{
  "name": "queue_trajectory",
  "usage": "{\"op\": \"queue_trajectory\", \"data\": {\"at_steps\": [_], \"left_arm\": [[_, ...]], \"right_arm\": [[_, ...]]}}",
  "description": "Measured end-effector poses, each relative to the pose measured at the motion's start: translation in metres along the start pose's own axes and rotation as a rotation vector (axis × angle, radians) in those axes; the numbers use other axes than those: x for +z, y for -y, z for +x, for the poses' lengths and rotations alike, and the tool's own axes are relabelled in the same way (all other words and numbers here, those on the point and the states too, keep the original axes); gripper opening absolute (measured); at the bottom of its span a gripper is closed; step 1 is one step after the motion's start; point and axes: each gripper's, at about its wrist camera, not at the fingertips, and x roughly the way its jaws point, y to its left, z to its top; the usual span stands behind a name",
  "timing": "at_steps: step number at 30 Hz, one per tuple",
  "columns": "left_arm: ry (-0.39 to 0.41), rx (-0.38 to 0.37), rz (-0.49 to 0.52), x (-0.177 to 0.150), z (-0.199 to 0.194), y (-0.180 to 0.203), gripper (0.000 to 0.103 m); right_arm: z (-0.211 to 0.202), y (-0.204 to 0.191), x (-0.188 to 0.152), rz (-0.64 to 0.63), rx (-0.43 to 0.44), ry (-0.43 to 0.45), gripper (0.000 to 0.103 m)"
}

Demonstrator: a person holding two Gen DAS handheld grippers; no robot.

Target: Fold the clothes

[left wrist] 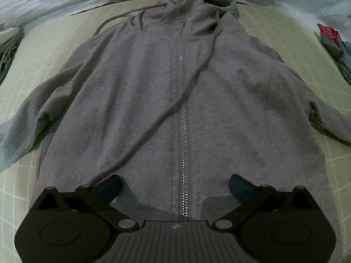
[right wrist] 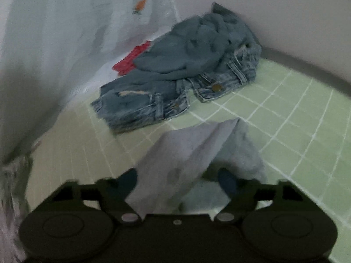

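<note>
- A gray hoodie (left wrist: 175, 100) lies flat on a green sheet (left wrist: 296, 43) with white squares. It looks like a bed. The front faces up, the zipper (left wrist: 183, 131) is closed, and the hood is at the far end.
- Both sleeves are spread out to the sides. Lying flat like this should make the hoodie easy to fold.
- A long drawstring (left wrist: 166, 114) lies loose across the chest. It may get in the way of a neat fold.
- The left gripper (left wrist: 174, 185) hangs over the bottom hem of the hoodie. Its two fingers are far apart and hold nothing.
- The right gripper (right wrist: 178, 180) has a piece of pale gray cloth (right wrist: 197, 151) between its fingers. I think it is a sleeve end, lifted up to fold it over.
- The right fingers are partly apart. The picture is blurry, so I cannot tell if they are squeezing the cloth.
- Past the right gripper is a pile of other clothes: blue jeans (right wrist: 153, 103), a dark blue-gray top (right wrist: 193, 50) and something red (right wrist: 131, 59). They sit in the corner, out of the way, and are probably waiting their turn.
- There is no box or basket to see. All the clothes just rest on the sheet.
</note>
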Motion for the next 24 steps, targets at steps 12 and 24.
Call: {"op": "queue_trajectory", "data": {"at_steps": [12, 24], "left_arm": [[0.023, 0.001, 0.001, -0.003, -0.001, 0.003, 0.103], [0.019, -0.001, 0.006, 0.005, -0.003, -0.003, 0.103]], "right_arm": [[-0.061, -0.007, 0.038, 0.001, 0.100, 0.288, 0.003], [-0.058, 0.042, -0.034, 0.000, -0.145, 0.041, 0.012]]}}
